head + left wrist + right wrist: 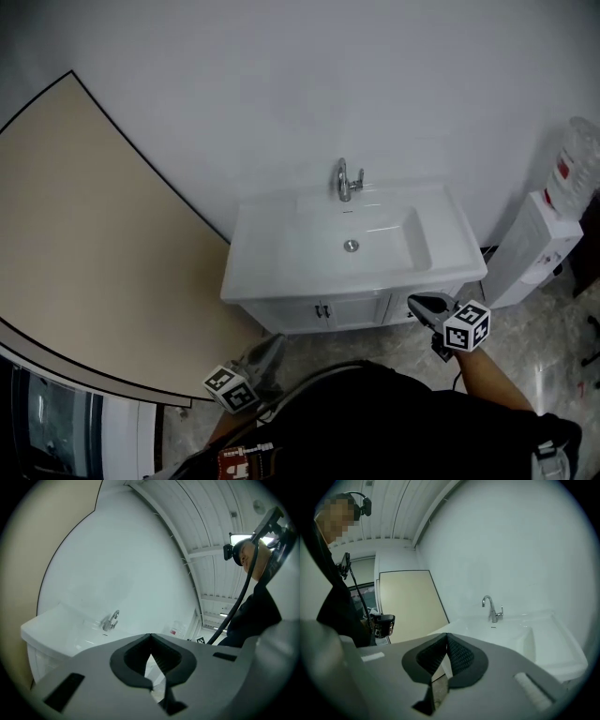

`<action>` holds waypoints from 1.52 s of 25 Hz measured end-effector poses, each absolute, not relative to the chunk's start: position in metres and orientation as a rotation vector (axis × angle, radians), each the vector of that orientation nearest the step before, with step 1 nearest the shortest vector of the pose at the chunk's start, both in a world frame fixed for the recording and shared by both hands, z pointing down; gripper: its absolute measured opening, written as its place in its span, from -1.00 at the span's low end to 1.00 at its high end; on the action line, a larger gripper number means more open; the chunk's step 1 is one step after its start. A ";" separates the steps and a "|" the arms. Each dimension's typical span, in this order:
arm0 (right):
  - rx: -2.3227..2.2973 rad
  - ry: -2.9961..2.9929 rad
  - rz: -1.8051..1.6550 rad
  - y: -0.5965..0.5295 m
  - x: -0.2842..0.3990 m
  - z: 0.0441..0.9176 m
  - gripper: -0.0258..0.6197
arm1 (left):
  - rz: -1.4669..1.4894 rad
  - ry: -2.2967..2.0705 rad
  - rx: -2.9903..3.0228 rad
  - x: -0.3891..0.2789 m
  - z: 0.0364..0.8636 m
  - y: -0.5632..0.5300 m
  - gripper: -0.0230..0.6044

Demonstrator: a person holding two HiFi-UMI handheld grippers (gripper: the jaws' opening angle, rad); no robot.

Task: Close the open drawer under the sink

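Washroom-style fit-out inside a larger hall. Evidence: white sink (352,239) with chrome tap (348,180) on a cabinet (356,309) against a plain white wall (281,84). Glossy stone-look floor (525,347). Water dispenser (539,248) at the sink's right corner. Ribbed industrial ceiling (211,522).

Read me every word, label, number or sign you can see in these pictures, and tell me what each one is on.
No text here can be read.
Red label on the water bottle: too blurred to read.
Right marker cube and left marker cube: black-and-white square patterns only, no words.
Sink and faucet: no print visible.
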State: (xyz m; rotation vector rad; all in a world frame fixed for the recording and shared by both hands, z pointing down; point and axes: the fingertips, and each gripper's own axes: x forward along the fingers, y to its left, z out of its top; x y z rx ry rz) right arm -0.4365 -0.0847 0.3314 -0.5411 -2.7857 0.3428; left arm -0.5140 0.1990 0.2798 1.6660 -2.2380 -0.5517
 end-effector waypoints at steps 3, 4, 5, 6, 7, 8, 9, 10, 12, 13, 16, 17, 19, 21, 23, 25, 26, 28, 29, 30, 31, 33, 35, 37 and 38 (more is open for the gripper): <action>-0.426 -2.825 0.366 -0.084 -0.455 0.318 -0.92 | -0.525 -2.192 1.752 -0.553 0.271 0.202 -0.93; -0.394 -2.835 0.365 -0.081 -0.463 0.315 -0.92 | -0.522 -2.181 1.765 -0.569 0.269 0.205 -0.93; -0.363 -2.844 0.363 -0.079 -0.474 0.312 -0.92 | -0.527 -2.170 1.774 -0.585 0.267 0.209 -0.93; -0.333 -2.854 0.364 -0.076 -0.485 0.309 -0.92 | -0.528 -2.160 1.784 -0.602 0.266 0.214 -0.93; -0.307 -2.865 0.366 -0.072 -0.496 0.306 -0.92 | -0.522 -2.151 1.791 -0.618 0.265 0.220 -0.93; -0.286 -2.873 0.369 -0.067 -0.505 0.303 -0.92 | -0.515 -2.140 1.799 -0.632 0.264 0.225 -0.93; -0.265 -2.879 0.372 -0.062 -0.512 0.302 -0.92 | -0.514 -2.125 1.808 -0.644 0.265 0.231 -0.93; -0.241 -2.882 0.375 -0.059 -0.518 0.302 -0.92 | -0.516 -2.108 1.818 -0.655 0.267 0.235 -0.93; -0.186 -2.877 0.384 -0.054 -0.529 0.307 -0.92 | -0.521 -2.076 1.833 -0.676 0.276 0.242 -0.93; -0.159 -2.871 0.390 -0.052 -0.534 0.311 -0.92 | -0.515 -2.064 1.839 -0.687 0.280 0.244 -0.93; -0.118 -2.857 0.408 -0.046 -0.548 0.319 -0.92 | -0.480 -2.042 1.853 -0.711 0.282 0.242 -0.93; -0.116 -2.851 0.410 -0.045 -0.552 0.320 -0.92 | -0.484 -2.033 1.858 -0.716 0.283 0.239 -0.93; -0.119 -2.833 0.409 -0.045 -0.558 0.324 -0.92 | -0.519 -2.008 1.859 -0.722 0.286 0.234 -0.93; -0.122 -2.820 0.412 -0.051 -0.565 0.329 -0.92 | -0.530 -1.998 1.859 -0.728 0.291 0.229 -0.93; -0.132 -2.817 0.420 -0.062 -0.577 0.332 -0.91 | -0.525 -2.007 1.855 -0.736 0.294 0.221 -0.93; -0.163 -2.824 0.424 -0.077 -0.595 0.335 -0.92 | -0.515 -2.032 1.829 -0.747 0.296 0.210 -0.93; -0.190 -2.828 0.424 -0.086 -0.605 0.336 -0.92 | -0.507 -2.049 1.815 -0.753 0.298 0.202 -0.93; -0.251 -2.830 0.425 -0.106 -0.624 0.336 -0.91 | -0.509 -2.084 1.803 -0.762 0.299 0.185 -0.93; -0.282 -2.828 0.424 -0.116 -0.634 0.335 -0.92 | -0.519 -2.101 1.795 -0.765 0.296 0.174 -0.93; -0.314 -2.826 0.422 -0.127 -0.645 0.333 -0.92 | -0.531 -2.117 1.785 -0.767 0.291 0.164 -0.93; -0.348 -2.825 0.418 -0.137 -0.655 0.330 -0.92 | -0.546 -2.132 1.774 -0.769 0.285 0.152 -0.93; -0.418 -2.821 0.405 -0.155 -0.676 0.326 -0.92 | -0.568 -2.165 1.737 -0.774 0.275 0.131 -0.93; -0.490 -2.807 0.394 -0.170 -0.694 0.324 -0.92 | -0.545 -2.211 1.691 -0.780 0.273 0.117 -0.93; -0.559 -2.785 0.388 -0.181 -0.708 0.325 -0.92 | -0.523 -2.249 1.654 -0.784 0.273 0.105 -0.93; -0.587 -2.775 0.388 -0.186 -0.715 0.326 -0.92 | -0.523 -2.261 1.640 -0.785 0.274 0.099 -0.93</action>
